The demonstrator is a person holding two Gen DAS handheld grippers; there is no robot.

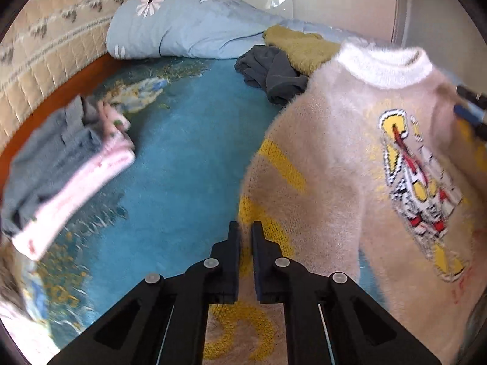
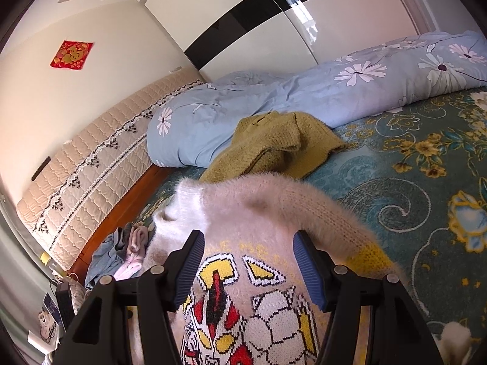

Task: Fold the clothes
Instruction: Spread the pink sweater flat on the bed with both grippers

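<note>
Item in hand: fuzzy beige sweater (image 1: 350, 158) with white collar and knitted cartoon motif, partly raised above the teal floral bedspread (image 1: 170, 164), front facing the cameras, one yellow-striped sleeve (image 1: 274, 164) hanging at its edge.

Left gripper (image 1: 245, 231): jaws drawn nearly together beside the sleeve's edge; whether any knit is pinched between them cannot be told.

Right gripper (image 2: 248, 243): jaws standing apart, the sweater's chest panel between the blue pads (image 2: 307, 270); no pressing contact is evident.

Done, by judgement: a folded stack of grey-blue and pink garments (image 1: 70, 170) lies at the bed's edge near the quilted headboard (image 1: 45, 54).

Left to do: this sweater, not yet folded; a crumpled mustard knit (image 2: 274, 143) and a dark grey garment (image 1: 271, 73) lie loose against the blue floral duvet (image 2: 304, 97).
</note>
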